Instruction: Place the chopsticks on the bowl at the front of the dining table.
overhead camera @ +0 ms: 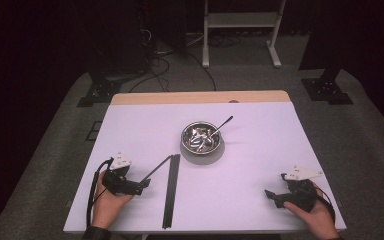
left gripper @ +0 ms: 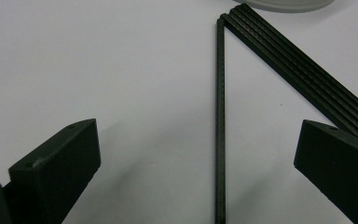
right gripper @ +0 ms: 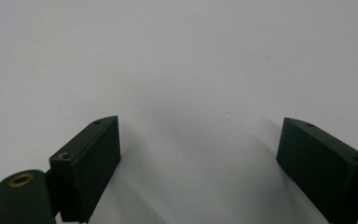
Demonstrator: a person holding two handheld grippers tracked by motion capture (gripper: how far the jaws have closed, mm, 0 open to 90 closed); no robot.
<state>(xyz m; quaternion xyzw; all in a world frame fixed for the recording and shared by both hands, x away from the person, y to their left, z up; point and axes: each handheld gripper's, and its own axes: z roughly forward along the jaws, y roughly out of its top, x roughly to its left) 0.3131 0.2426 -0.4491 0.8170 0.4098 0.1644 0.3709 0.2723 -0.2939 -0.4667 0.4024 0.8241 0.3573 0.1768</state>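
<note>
Where the left gripper [left gripper: 196, 154] straddles it, the single rod's [left gripper: 220, 121] near end is cut off.

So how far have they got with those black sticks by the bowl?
Barely begun, it seems. One single black stick lies angled away from the bundle of black sticks, touching it at the far end near the metal bowl. In hand: the left hand-held gripper is open with that single stick between its jaws, not yet clamped. The right hand-held gripper is open over bare table. Everything else looks left to do.
</note>
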